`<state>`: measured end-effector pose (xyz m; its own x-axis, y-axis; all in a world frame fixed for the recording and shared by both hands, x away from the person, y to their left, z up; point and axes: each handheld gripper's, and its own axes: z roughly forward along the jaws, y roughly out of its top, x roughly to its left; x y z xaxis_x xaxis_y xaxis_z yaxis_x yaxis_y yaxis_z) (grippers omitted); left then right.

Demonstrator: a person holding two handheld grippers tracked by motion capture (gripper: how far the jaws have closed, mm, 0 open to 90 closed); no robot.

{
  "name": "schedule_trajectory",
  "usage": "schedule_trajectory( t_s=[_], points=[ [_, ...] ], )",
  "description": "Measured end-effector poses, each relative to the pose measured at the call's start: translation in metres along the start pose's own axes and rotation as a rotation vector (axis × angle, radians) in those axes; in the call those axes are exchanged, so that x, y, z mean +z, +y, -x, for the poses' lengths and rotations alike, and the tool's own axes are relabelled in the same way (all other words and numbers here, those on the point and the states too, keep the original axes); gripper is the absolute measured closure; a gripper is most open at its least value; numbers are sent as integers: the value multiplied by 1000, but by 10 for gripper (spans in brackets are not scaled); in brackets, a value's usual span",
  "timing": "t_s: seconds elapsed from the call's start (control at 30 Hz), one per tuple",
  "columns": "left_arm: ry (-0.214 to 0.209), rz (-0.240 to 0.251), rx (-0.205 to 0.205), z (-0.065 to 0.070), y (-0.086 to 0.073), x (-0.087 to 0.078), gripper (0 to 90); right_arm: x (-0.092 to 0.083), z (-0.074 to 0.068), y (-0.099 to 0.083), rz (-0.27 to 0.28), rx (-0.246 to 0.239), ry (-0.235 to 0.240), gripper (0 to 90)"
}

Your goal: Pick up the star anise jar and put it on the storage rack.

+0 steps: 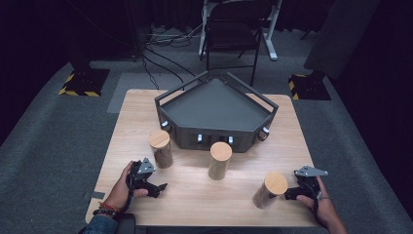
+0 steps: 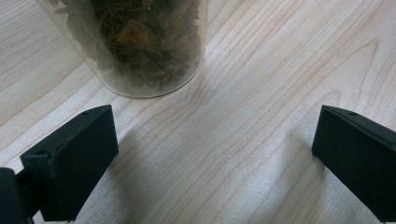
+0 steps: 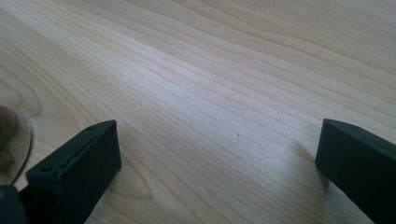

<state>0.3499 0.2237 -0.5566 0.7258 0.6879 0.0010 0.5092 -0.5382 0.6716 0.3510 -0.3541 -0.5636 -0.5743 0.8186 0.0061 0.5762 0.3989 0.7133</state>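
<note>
Three jars with wooden lids stand on the desk in front of the dark tray, and none of them is in a gripper yet, so I judge that you are at the very start: the approach to the first jar.

Your left gripper lies low on the desk, just below the left jar, and its jaws stand wide apart with nothing between them. In the left gripper view the jar is just ahead and a little to the left of the gap, so you need to turn the hand slightly toward it and push forward until the glass wall sits between both jaws, then close.

Your right gripper is also released and empty. It rests close beside the right jar, apart from it as far as I can tell. In the right gripper view the jar base shows at the left edge, so this hand also must swing toward its jar before any grip.

Both your hands hold the grippers nearly level, pointed inward over the desk. The middle jar stands untouched between them.
</note>
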Motion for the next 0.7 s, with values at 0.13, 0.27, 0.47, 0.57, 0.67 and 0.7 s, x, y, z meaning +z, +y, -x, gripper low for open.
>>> schedule_trajectory(
  t_s=[0.13,0.27,0.47,0.57,0.67,0.7],
  points=[
    [1,-1,-2,0,0,0,0,0,0,0,0,0,0,0],
    [5,-3,-6,0,1,0,0,0,0,0,0,0,0,0],
    [16,-19,-20,2,1,-1,3,0,0,0,1,1,-1,0],
    [29,-29,-33,2,1,-3,19,0,0,0,1,1,-1,0],
    [41,-28,-40,1,2,-5,21,0,0,0,1,1,-2,0],
    [49,-15,-50,0,2,-8,21,0,0,0,1,1,-3,0]
  ],
)
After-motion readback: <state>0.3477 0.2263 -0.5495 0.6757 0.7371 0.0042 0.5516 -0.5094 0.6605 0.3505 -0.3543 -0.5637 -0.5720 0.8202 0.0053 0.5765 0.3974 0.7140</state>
